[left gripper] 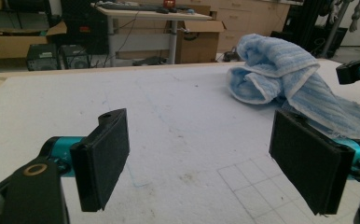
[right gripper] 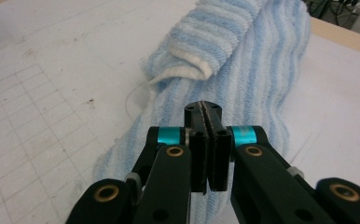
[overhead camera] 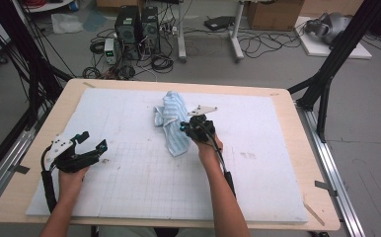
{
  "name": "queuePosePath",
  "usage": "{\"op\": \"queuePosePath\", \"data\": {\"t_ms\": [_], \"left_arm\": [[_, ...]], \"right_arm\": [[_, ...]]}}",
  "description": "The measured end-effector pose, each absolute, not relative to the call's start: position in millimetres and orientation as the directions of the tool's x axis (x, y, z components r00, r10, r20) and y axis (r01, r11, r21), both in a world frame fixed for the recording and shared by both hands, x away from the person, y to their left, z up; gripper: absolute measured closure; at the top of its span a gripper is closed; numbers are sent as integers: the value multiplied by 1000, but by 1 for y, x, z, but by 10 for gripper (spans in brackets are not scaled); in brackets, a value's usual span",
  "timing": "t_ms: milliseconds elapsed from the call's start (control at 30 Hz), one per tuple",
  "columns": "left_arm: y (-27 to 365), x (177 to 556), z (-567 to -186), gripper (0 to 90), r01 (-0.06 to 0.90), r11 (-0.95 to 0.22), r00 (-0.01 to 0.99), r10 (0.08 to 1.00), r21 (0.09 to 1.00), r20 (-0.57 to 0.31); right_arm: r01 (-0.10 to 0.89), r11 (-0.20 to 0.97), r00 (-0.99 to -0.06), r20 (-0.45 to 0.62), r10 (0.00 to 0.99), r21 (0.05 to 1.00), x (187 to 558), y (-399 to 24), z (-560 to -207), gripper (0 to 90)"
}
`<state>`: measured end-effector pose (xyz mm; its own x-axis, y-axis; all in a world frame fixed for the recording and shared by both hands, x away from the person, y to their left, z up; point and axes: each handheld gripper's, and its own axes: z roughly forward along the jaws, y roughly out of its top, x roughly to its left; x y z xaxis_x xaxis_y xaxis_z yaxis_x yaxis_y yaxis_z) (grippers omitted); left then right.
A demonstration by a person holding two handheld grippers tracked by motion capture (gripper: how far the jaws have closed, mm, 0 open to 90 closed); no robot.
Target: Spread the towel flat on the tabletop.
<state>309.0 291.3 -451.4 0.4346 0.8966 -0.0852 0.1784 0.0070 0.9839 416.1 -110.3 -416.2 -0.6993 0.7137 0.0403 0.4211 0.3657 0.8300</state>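
While jaws meet, towel (right gripper: 243, 60) beneath — touching unclear

Towel (overhead camera: 172, 122) lies bunched on the mat (overhead camera: 129, 182), slightly behind table centre. Mat covers most of the table (overhead camera: 297, 148). Right gripper (overhead camera: 194, 129) sits at the towel's right edge, touching it. Left gripper (overhead camera: 91, 146) is well apart, near the mat's left edge, in front of the towel.
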Motion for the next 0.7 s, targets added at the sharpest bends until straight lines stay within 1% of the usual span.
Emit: {"op": "queuePosePath", "data": {"t_ms": [33, 67, 100, 167, 200, 233, 267, 300, 333, 400, 433, 567, 700], "left_arm": [[291, 309, -451, 204, 178, 6, 434, 897, 984, -84], [291, 309, -451, 204, 178, 7, 434, 897, 984, -85], [292, 309, -451, 204, 179, 9, 433, 897, 984, -87], [292, 309, -451, 204, 179, 9, 433, 897, 984, -87], [292, 309, -451, 205, 180, 9, 433, 897, 984, -87], [292, 309, -451, 205, 180, 10, 433, 897, 984, -88], [292, 309, -451, 205, 180, 9, 433, 897, 984, -87], [291, 309, -451, 208, 179, 7, 434, 897, 984, -86], [291, 309, -451, 208, 180, 9, 432, 898, 984, -87], [292, 309, -451, 208, 181, 9, 433, 897, 983, -88], [291, 309, -451, 208, 180, 9, 432, 898, 984, -88], [292, 309, -451, 209, 182, 7, 431, 898, 983, -86], [291, 309, -451, 209, 184, 8, 429, 899, 983, -88]], "right_arm": [[444, 343, -672, 54, 739, 828, 418, -109, -420, 556], [444, 343, -672, 54, 739, 828, 418, -109, -420, 556], [462, 341, -662, 63, 747, 818, 419, -106, -423, 497], [480, 398, -668, 31, 744, 782, 421, -98, -433, 458], [484, 465, -672, -26, 740, 741, 422, -91, -442, 556], [484, 479, -679, -31, 734, 732, 423, -89, -445, 661], [484, 479, -679, -31, 734, 732, 423, -89, -445, 661], [456, 472, -696, -28, 717, 755, 420, -90, -441, 829], [456, 472, -696, -28, 717, 755, 420, -90, -441, 829], [413, 474, -710, -52, 702, 777, 414, -93, -430, 848], [413, 474, -710, -52, 702, 777, 414, -93, -430, 848], [395, 426, -710, -24, 704, 814, 406, -103, -416, 848], [356, 395, -721, -20, 692, 847, 395, -115, -404, 848]]}}
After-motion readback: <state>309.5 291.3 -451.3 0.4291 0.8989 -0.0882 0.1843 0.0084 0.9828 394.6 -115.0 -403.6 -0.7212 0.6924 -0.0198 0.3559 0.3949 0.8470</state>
